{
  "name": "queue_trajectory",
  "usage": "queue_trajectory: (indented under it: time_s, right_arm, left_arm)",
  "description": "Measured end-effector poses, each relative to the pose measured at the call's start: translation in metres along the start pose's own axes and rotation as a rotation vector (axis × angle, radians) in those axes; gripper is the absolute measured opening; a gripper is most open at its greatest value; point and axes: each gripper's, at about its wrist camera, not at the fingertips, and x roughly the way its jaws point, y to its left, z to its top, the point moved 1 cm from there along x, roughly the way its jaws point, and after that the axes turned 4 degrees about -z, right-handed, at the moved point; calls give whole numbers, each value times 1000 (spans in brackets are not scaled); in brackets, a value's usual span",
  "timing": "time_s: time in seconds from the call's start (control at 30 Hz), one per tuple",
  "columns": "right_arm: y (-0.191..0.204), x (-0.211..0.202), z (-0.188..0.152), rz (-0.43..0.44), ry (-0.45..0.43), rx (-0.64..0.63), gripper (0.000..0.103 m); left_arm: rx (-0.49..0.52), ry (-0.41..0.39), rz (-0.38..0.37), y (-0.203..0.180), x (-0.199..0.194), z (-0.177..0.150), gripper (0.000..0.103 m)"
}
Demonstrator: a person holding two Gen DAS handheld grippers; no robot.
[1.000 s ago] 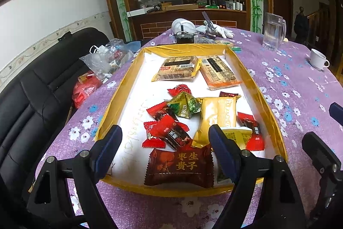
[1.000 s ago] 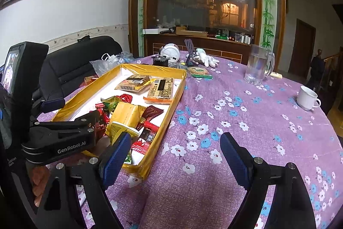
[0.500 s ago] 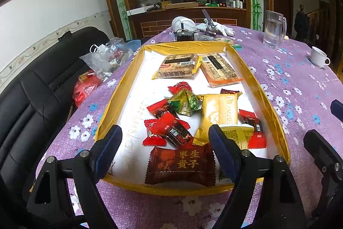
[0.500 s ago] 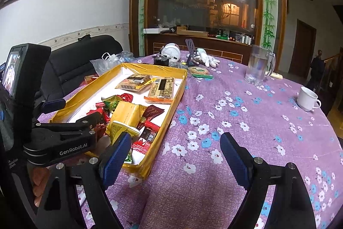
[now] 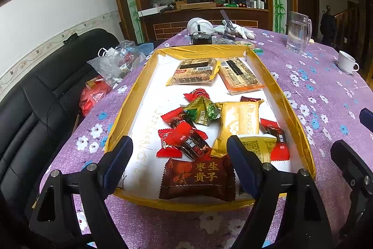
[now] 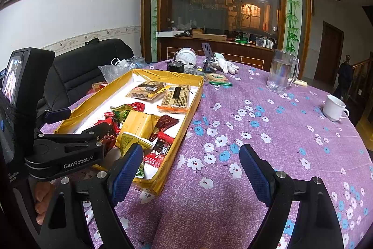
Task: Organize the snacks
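A shallow gold-edged tray (image 5: 130, 106) on the purple flowered table holds several wrapped snacks. A dark brown packet (image 5: 198, 179) lies at the near edge. Red candies (image 5: 186, 141), a green packet (image 5: 202, 112) and a gold packet (image 5: 237, 123) lie mid-tray. Two tan flat packs (image 5: 194, 71) lie at the far end. My left gripper (image 5: 179, 162) is open and empty, hovering over the tray's near end above the brown packet. My right gripper (image 6: 191, 169) is open and empty over bare tablecloth, right of the tray (image 6: 186, 118).
A glass mug (image 6: 281, 72) and a white cup (image 6: 334, 106) stand on the table's right side. White gloves (image 6: 223, 63), a phone stand and a white round object sit beyond the tray. A black sofa (image 5: 35, 95) with plastic bags (image 5: 112, 62) lies left.
The left gripper has drifted slightly; the tray sits a little lower in its view. The right gripper has barely moved. Both stay open and empty.
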Motion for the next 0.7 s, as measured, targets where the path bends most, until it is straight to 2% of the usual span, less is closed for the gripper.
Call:
queue_trajectory:
  time_s: [0.43, 0.7]
  right_arm:
    - [0, -1, 0, -4, -1, -2, 86]
    - [-1, -2, 1, -9, -5, 1, 86]
  left_arm:
    - [-1, 0, -1, 0, -1, 0, 83]
    - [-23, 7, -44, 7, -4, 1, 83]
